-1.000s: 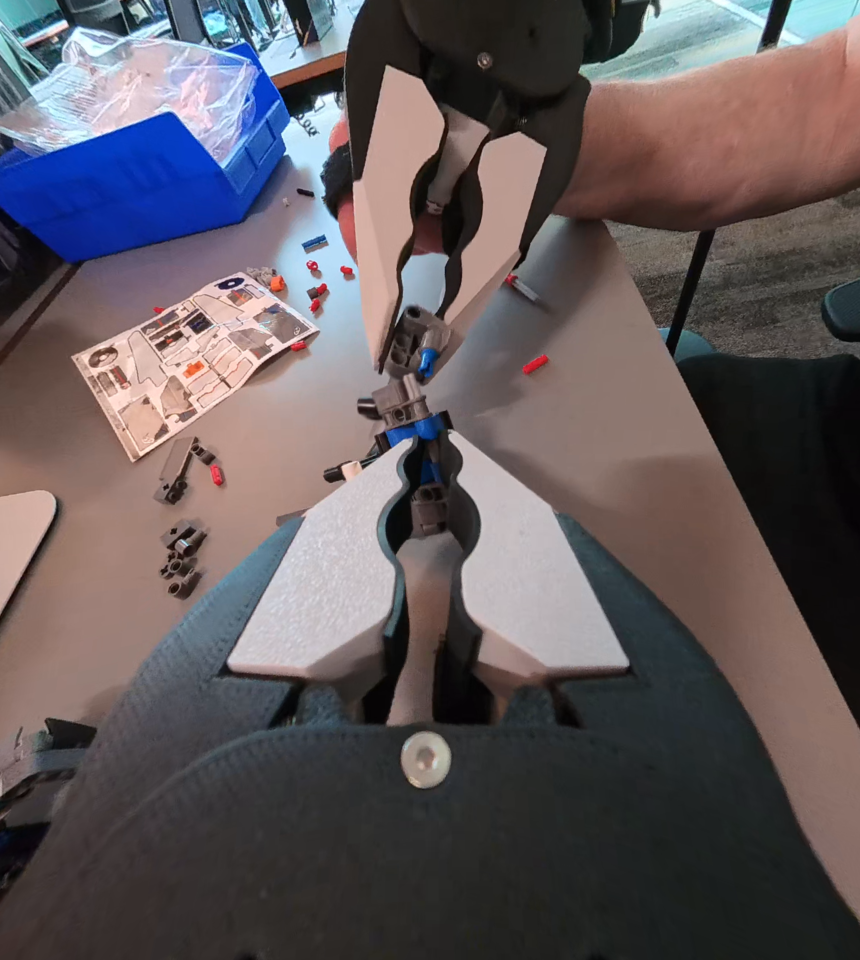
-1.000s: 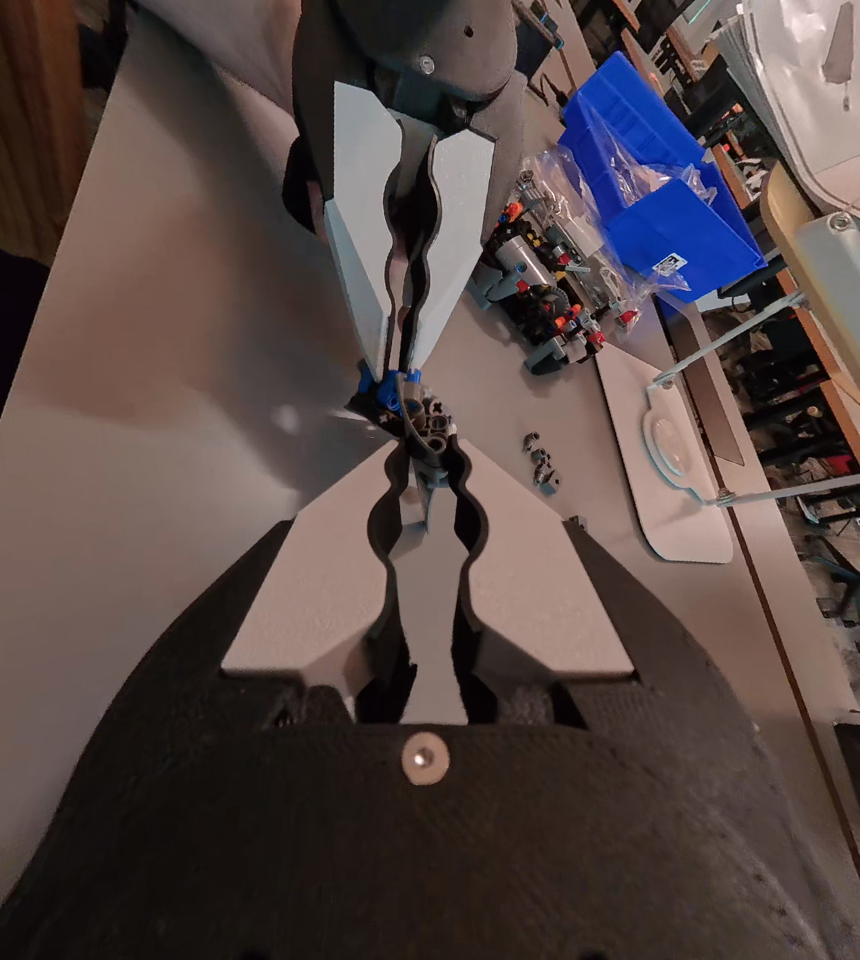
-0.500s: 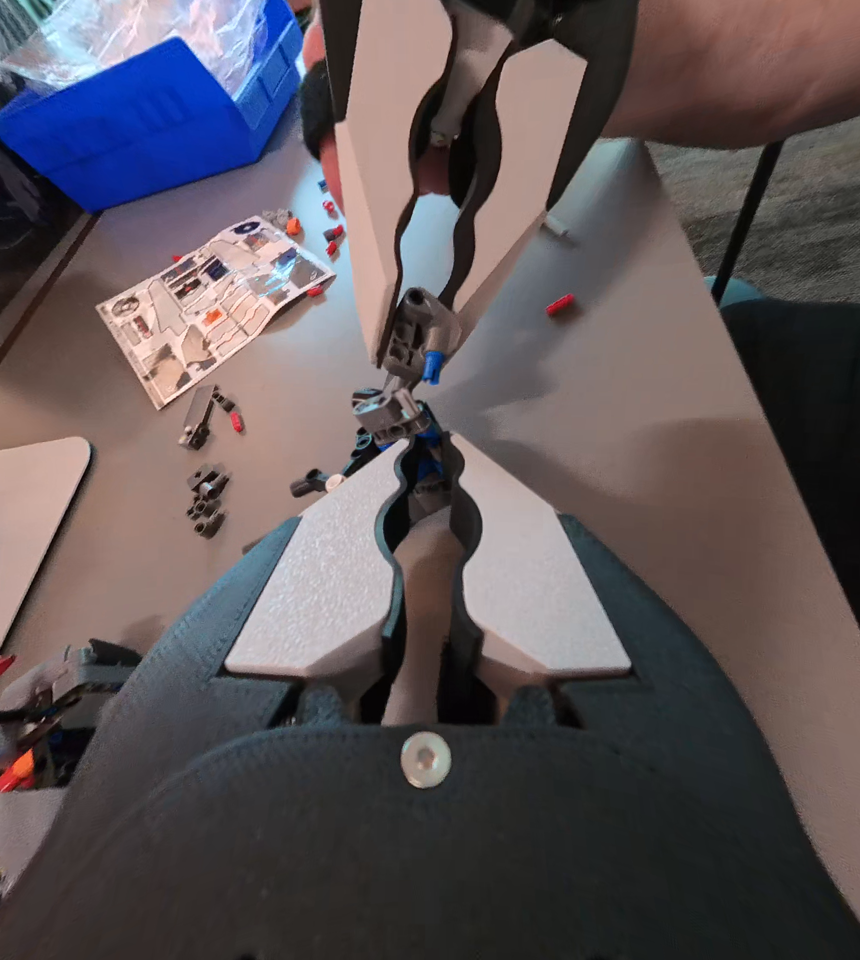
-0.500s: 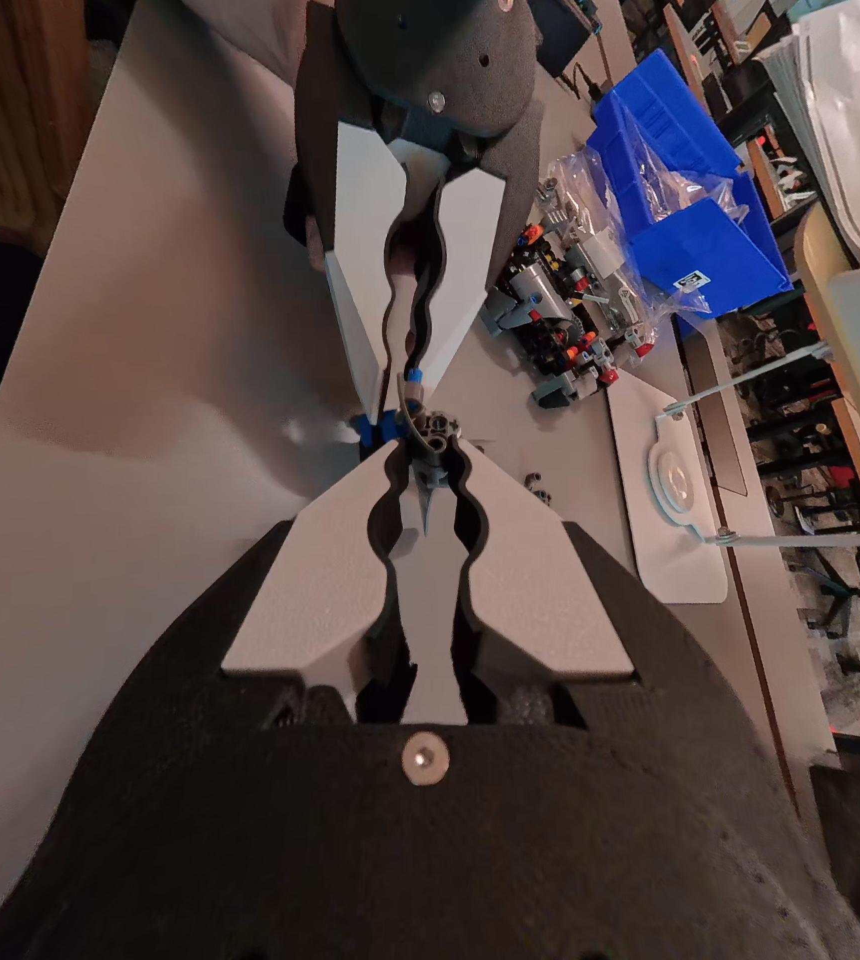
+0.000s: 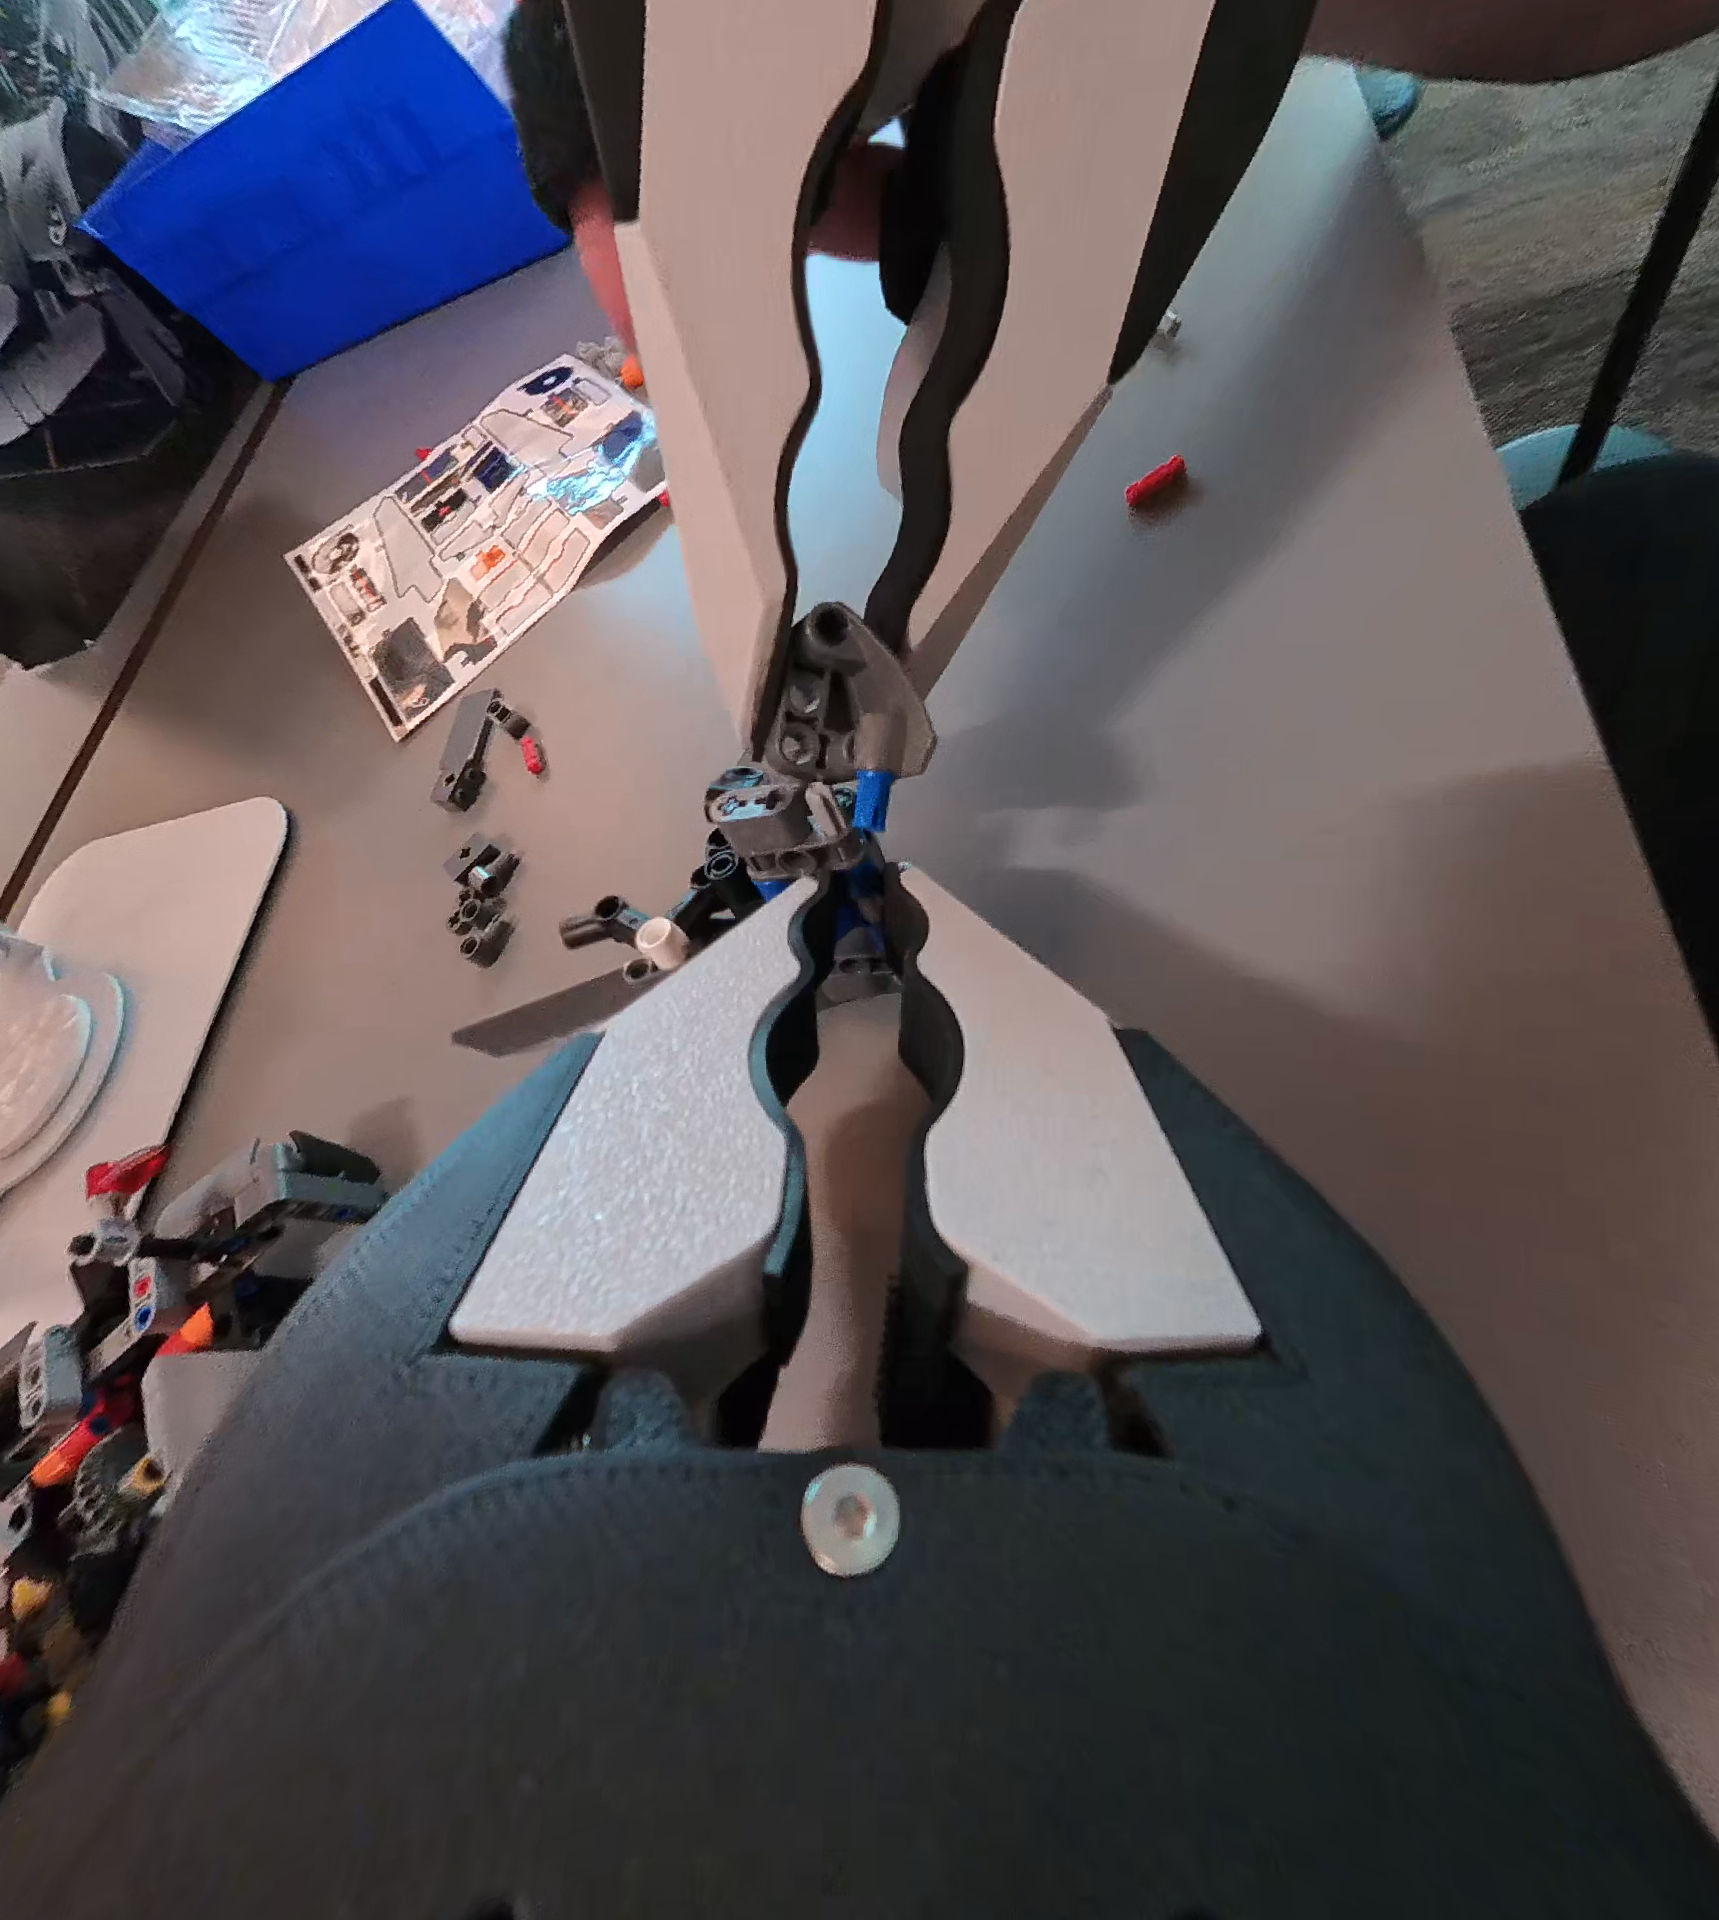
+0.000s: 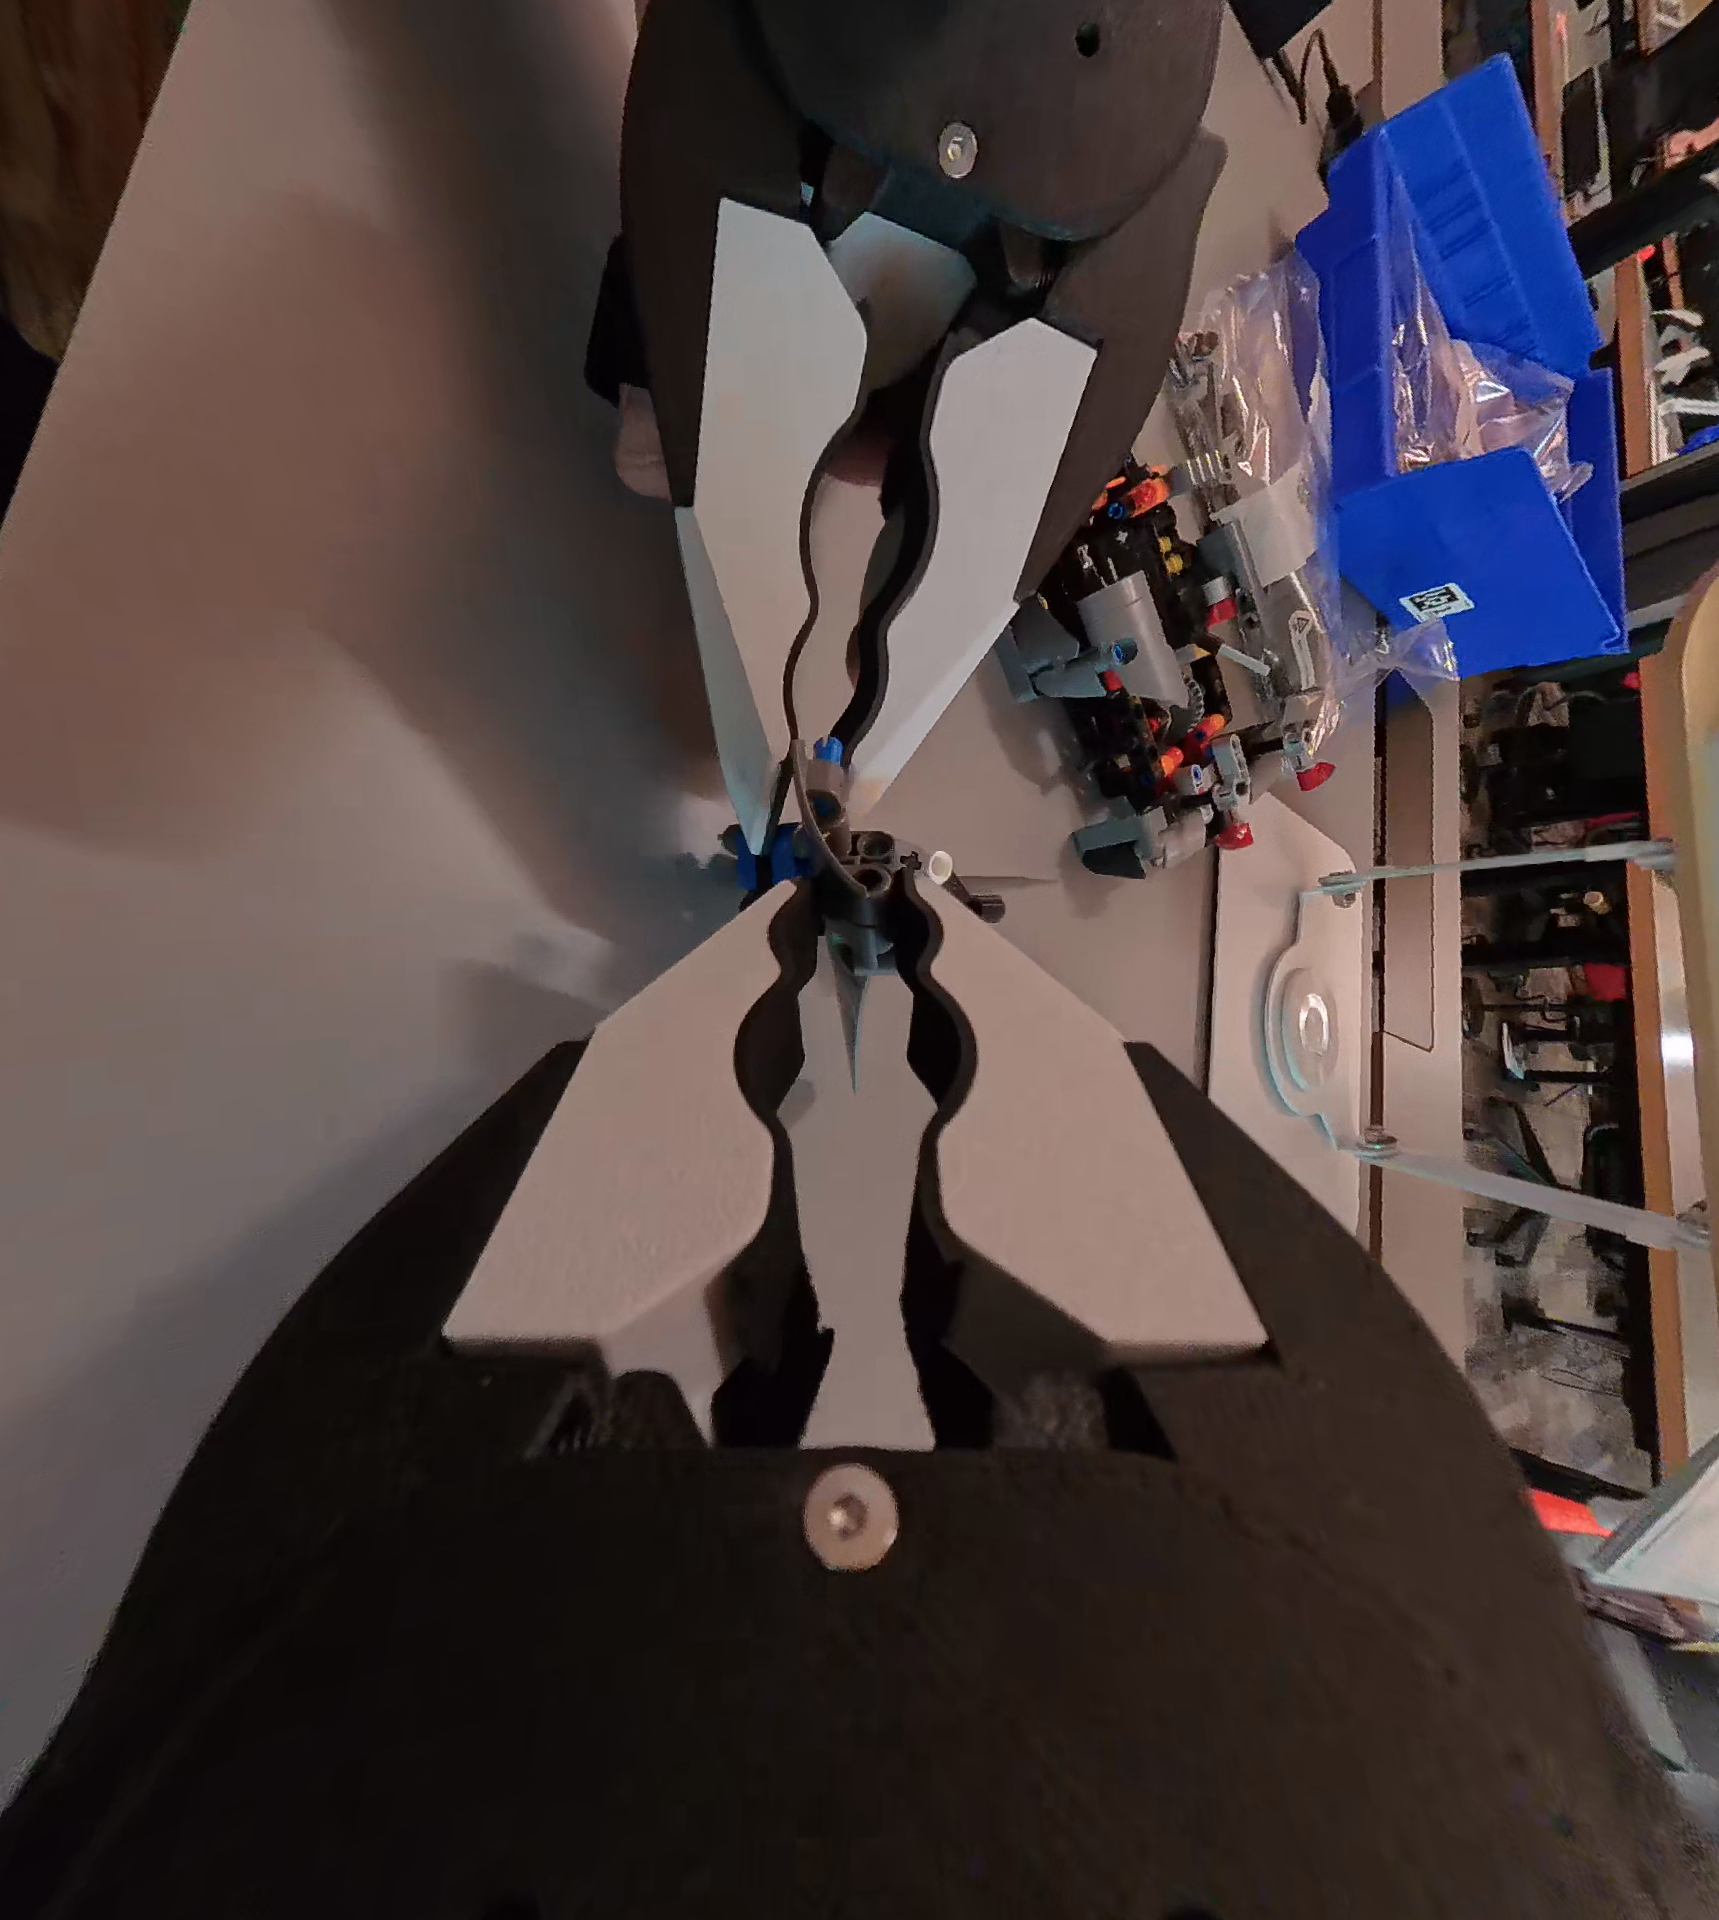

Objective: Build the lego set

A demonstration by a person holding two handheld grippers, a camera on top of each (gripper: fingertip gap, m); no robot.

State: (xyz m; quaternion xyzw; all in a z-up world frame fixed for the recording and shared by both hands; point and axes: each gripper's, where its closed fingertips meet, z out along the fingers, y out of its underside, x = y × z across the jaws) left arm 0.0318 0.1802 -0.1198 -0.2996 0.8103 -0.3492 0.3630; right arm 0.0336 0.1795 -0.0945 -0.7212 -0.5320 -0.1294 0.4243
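Grey worktop (image 5: pixel 1250 935) fills both views, with carpet behind. At ten o'clock lies a printed instruction sheet (image 5: pixel 481 551) near a blue bin (image 5: pixel 335 197). At centre, the left claw (image 5: pixel 855 914) is closed on a blue-and-grey lego assembly (image 5: pixel 782 831). The right claw (image 6: pixel 844 904) grips a dark curved lego piece (image 5: pixel 839 707) touching it.

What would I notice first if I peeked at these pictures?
Two big grey grippers meeting tip to tip in the middle: the right gripper pinches a curved grey lego piece just above the small grey-and-blue lego build held by the left gripper. Behind them, at the table's far left corner, sits a bright blue bin.
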